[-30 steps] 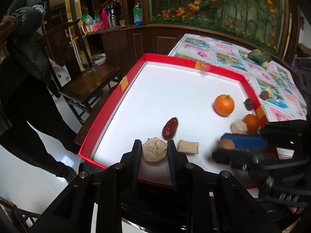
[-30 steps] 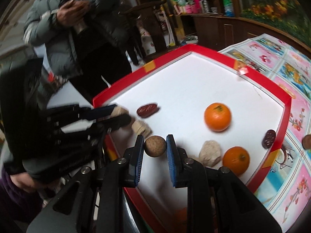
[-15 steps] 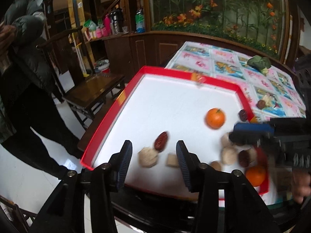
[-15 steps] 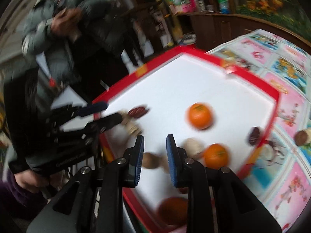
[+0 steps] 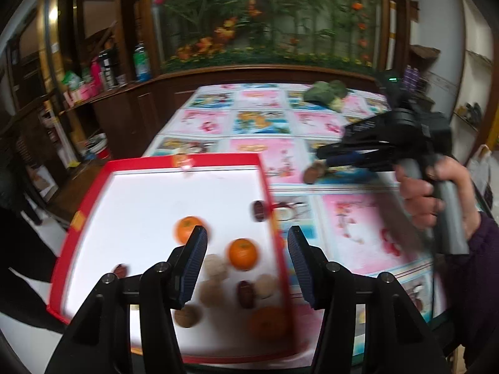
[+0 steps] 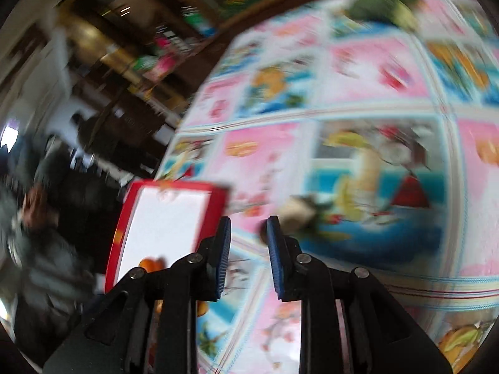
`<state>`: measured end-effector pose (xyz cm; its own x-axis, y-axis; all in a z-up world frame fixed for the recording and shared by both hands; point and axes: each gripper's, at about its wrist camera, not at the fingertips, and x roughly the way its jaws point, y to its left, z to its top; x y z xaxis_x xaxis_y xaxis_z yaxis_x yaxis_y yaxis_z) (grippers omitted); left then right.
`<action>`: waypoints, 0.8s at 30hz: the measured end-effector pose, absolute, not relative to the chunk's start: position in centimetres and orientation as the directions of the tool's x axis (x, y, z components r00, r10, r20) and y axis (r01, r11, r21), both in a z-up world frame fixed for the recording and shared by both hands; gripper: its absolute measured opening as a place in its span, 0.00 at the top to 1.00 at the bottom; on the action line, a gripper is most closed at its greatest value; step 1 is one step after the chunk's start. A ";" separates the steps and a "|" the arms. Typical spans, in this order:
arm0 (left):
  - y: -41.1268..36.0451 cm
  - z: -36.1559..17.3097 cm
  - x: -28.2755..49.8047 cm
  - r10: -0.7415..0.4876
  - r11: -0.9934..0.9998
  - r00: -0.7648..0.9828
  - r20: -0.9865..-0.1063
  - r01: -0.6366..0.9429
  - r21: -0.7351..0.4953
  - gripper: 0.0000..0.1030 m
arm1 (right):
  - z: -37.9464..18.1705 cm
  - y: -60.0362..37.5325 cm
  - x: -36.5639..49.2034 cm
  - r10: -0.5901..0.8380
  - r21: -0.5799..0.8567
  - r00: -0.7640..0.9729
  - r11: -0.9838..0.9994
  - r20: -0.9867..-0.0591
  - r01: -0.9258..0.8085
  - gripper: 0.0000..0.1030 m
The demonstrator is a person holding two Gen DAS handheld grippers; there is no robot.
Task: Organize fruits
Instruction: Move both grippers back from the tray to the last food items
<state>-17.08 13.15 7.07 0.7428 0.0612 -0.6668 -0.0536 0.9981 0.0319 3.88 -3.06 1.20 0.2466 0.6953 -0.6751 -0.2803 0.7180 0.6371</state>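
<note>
Left wrist view: red tray (image 5: 93, 199) on the desk (image 5: 349, 218) carries two oranges (image 5: 243, 254), pale walnuts (image 5: 215, 266) and dark dates (image 5: 246, 293); left hand-held gripper (image 5: 246, 265) hangs over them, jaws just widening, spread with nothing clamped. Only this view shows the right hand-held gripper (image 5: 321, 163) out over the tablecloth, a brown round fruit (image 5: 313, 173) at its tips. Right wrist view is motion-blurred: its own jaws (image 6: 248, 249) look narrow with no fruit between the pads, grip unconfirmed; tray corner (image 6: 218, 193) at left.
</note>
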 end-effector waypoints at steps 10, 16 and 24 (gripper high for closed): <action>12.1 6.6 -17.1 0.037 0.999 0.730 -0.682 -0.037 0.014 0.48 | 1.1 -3.7 4.1 0.633 0.604 0.290 0.773 -0.718 -0.195 0.75; 12.0 6.7 -17.0 0.037 0.999 0.731 -0.681 -0.040 0.011 0.48 | -0.4 -2.6 4.7 0.587 0.565 0.273 0.809 -0.762 -0.165 0.69; 11.0 6.3 -15.7 0.046 0.999 0.709 -0.704 -0.034 0.031 0.48 | -0.8 -1.9 5.1 0.600 0.570 0.299 0.800 -0.742 -0.189 0.66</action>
